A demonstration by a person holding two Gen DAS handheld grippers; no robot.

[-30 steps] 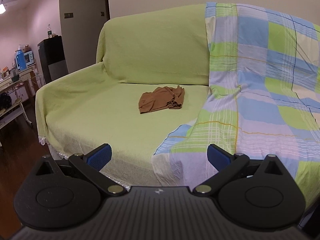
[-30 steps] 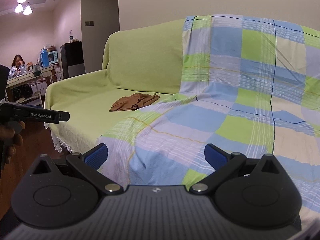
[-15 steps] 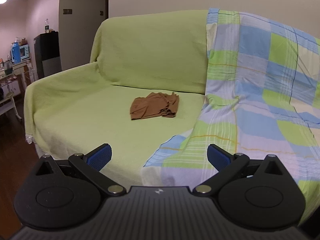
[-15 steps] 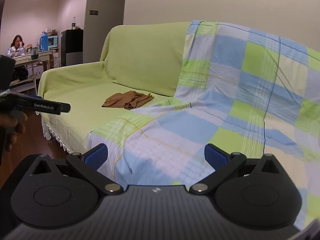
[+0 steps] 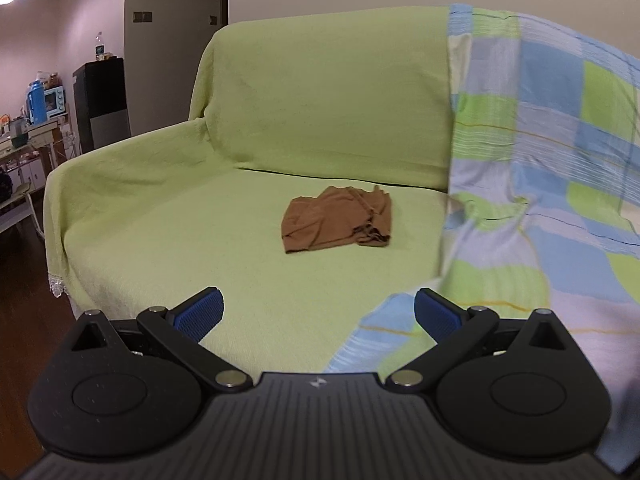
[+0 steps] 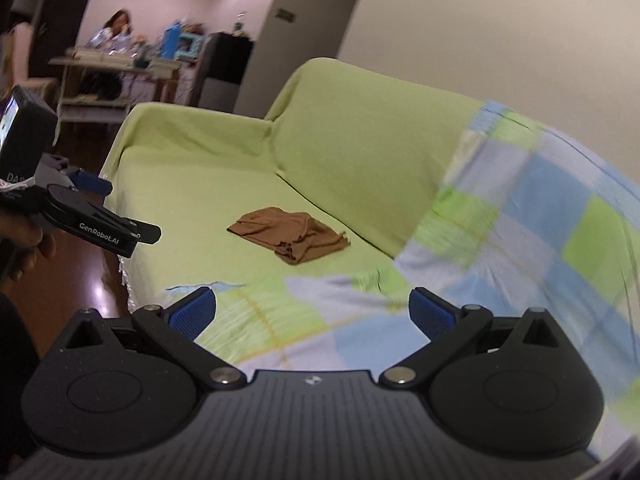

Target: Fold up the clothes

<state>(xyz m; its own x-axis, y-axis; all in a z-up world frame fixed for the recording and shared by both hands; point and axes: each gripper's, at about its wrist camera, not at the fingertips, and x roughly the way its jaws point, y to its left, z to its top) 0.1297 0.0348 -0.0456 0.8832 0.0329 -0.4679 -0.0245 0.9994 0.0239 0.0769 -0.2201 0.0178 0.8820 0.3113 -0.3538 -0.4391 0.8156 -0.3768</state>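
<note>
A crumpled brown garment [image 5: 338,220] lies on the seat of a sofa covered in a light green sheet [image 5: 180,240]; it also shows in the right wrist view [image 6: 292,234]. My left gripper [image 5: 319,314] is open and empty, in front of the sofa's front edge, well short of the garment. My right gripper [image 6: 312,312] is open and empty, over the checked cloth near the front edge. The left gripper also shows from the side at the left of the right wrist view [image 6: 92,216].
A blue, green and lilac checked blanket [image 5: 552,208] drapes the sofa's right half, back to front edge [image 6: 520,240]. Dark wooden floor [image 5: 24,304] lies to the left. A black cabinet [image 5: 102,104], a cluttered table [image 6: 104,64] and a seated person [image 6: 116,26] are far left.
Both grippers have moved closer to the sofa. The right gripper has swung left and tilted, so the garment now sits nearer the middle of its view. Both stay open.
</note>
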